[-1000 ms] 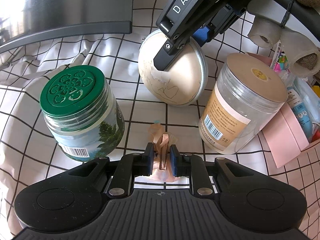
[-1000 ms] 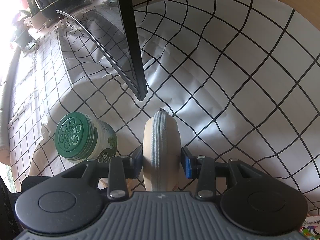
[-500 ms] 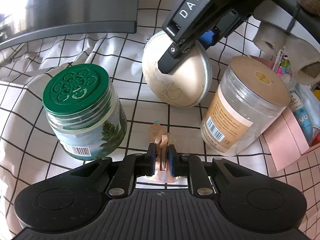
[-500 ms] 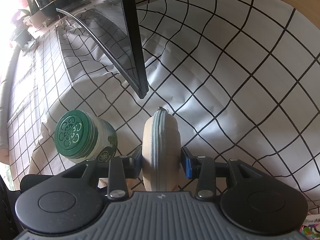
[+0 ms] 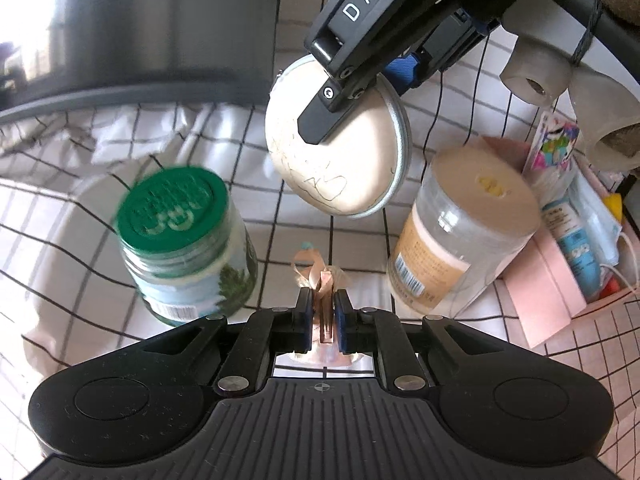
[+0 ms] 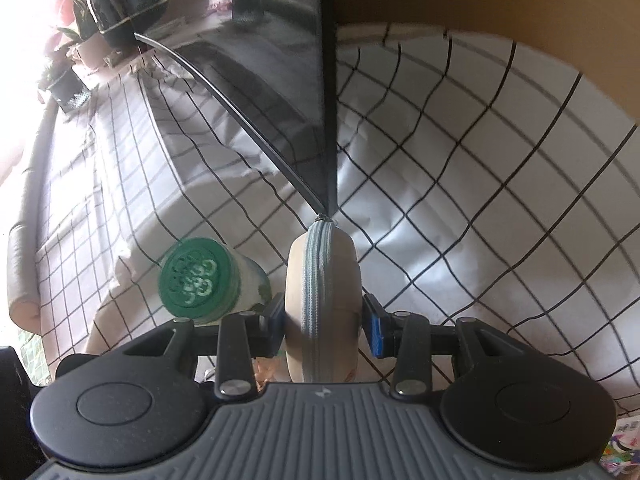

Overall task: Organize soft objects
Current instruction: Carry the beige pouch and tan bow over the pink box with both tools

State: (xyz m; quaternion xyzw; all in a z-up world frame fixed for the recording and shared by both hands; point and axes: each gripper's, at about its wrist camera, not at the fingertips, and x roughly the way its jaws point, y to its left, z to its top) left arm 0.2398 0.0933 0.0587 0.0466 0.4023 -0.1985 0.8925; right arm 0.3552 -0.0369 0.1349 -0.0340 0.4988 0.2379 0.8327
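Currently the left claw (image 5: 323,314) is pinching a small pinkish-tan soft item (image 5: 320,280) between its blue pads, at lower centre of the left wrist view; the pads press on both sides of it. What the item is cannot be told from the frames.

Right claw (image 6: 325,320): clamped on a round beige zip pouch (image 6: 322,304), held edge-on with the grey zipper facing the camera, at lower centre of the right wrist view. In the left wrist view the same pouch (image 5: 340,140) appears at upper centre, gripped from above by the black fingers marked "DAS", and hangs clear of the tabletop (image 5: 60,208).

Tabletop cover: white cloth with a black grid, wrinkled.

Surrounding items, left wrist view:
- green-lidded jar (image 5: 188,248), left of centre, blurred
- clear jar with tan lid (image 5: 460,232), right of centre
- pink box (image 5: 548,280) holding mixed packets, at the right edge, just beside the tan-lidded jar
- dark monitor (image 5: 160,20), upper left

In the right wrist view the green-lidded jar sits just left of the pouch
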